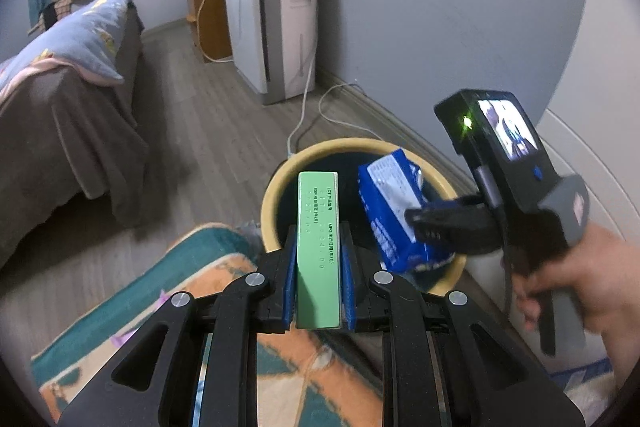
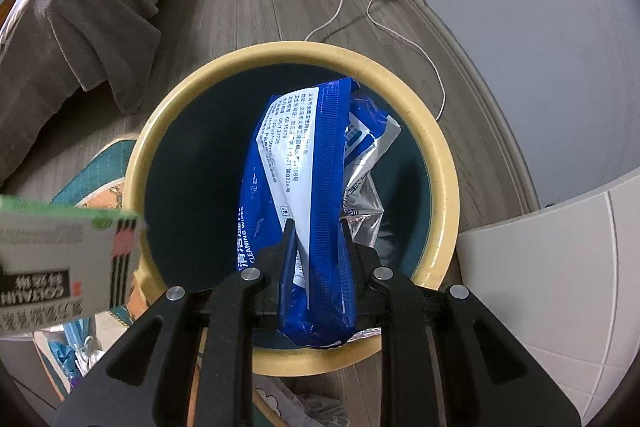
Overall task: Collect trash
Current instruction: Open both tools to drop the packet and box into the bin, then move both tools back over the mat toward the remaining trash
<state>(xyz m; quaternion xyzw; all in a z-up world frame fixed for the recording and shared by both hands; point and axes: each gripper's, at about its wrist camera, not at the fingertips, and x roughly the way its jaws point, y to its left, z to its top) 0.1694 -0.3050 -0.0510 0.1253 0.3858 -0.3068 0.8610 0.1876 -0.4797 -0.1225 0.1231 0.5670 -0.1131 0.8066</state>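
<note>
My left gripper (image 1: 318, 241) is shut on a green cardboard box (image 1: 318, 219) and holds it at the near-left rim of a round bin with a yellow rim (image 1: 276, 183). The box shows blurred at the left of the right wrist view (image 2: 60, 267). My right gripper (image 2: 316, 239) is shut on a blue cleaning-wipes packet (image 2: 296, 163) and holds it over the bin's dark opening (image 2: 192, 187). In the left wrist view the right gripper (image 1: 416, 223) and the packet (image 1: 394, 203) hang above the bin's right side.
A bed with a brown cover (image 1: 60, 131) and a blue pillow stands to the left. A white air purifier (image 1: 276, 23) stands by the wall, its cable (image 2: 400, 27) trailing on the wood floor behind the bin. A teal and orange rug (image 1: 168, 291) lies below me. A white cabinet (image 2: 560, 267) is at the right.
</note>
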